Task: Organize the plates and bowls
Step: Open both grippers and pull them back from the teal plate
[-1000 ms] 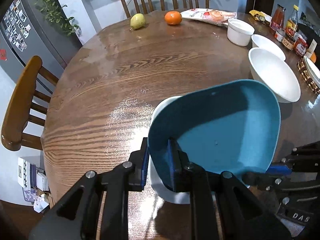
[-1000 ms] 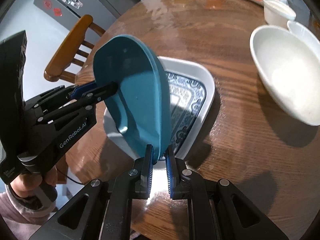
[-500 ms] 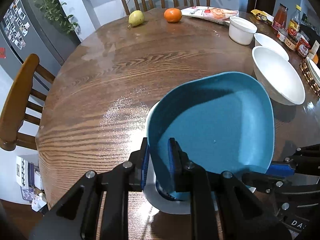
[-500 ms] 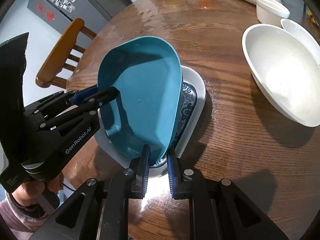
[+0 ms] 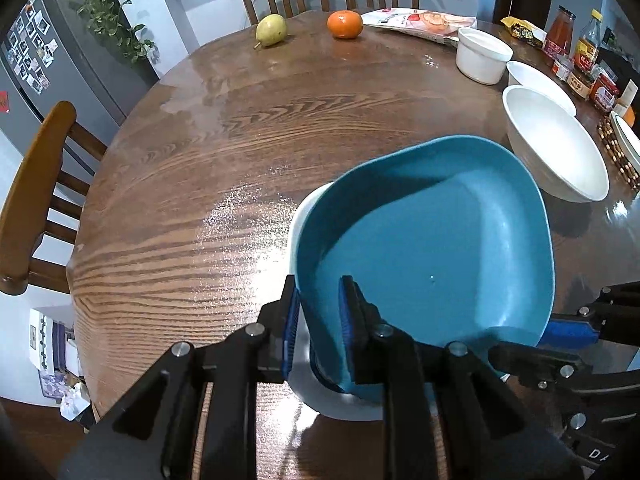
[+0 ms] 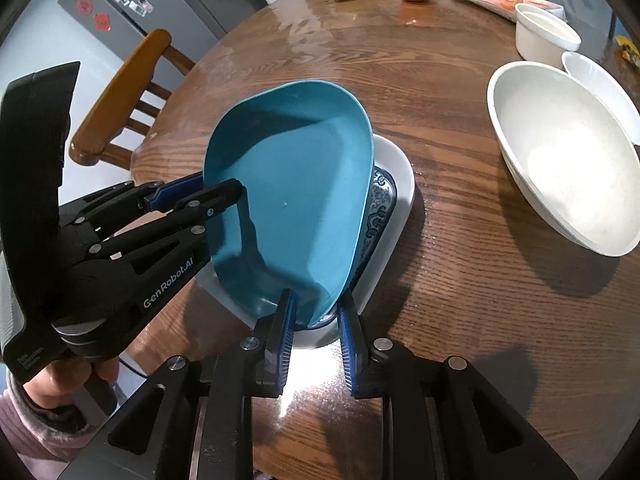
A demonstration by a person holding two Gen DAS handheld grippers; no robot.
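A teal plate (image 5: 432, 248) rests tilted on a white plate with a blue pattern (image 6: 394, 216), near the table's front edge. My left gripper (image 5: 319, 320) is shut on the teal plate's near-left rim; it also shows in the right wrist view (image 6: 200, 196). My right gripper (image 6: 316, 318) straddles the teal plate's (image 6: 292, 200) near rim with its jaws parted wider than the rim, gaps on both sides. Its fingertips (image 5: 568, 330) show at the plate's right edge in the left wrist view.
A large white bowl (image 6: 560, 152), a smaller white bowl (image 6: 600, 80) and a white ramekin (image 6: 544, 36) stand to the right. A pear (image 5: 271, 30), an orange (image 5: 345, 24), a snack bag (image 5: 416, 22) and sauce bottles (image 5: 560, 36) sit at the far side. A wooden chair (image 5: 32, 184) stands left.
The teal plate has come down from steeply tilted to lying lower on the white plate. My right gripper's jaws have parted from its rim. The left gripper keeps its hold.
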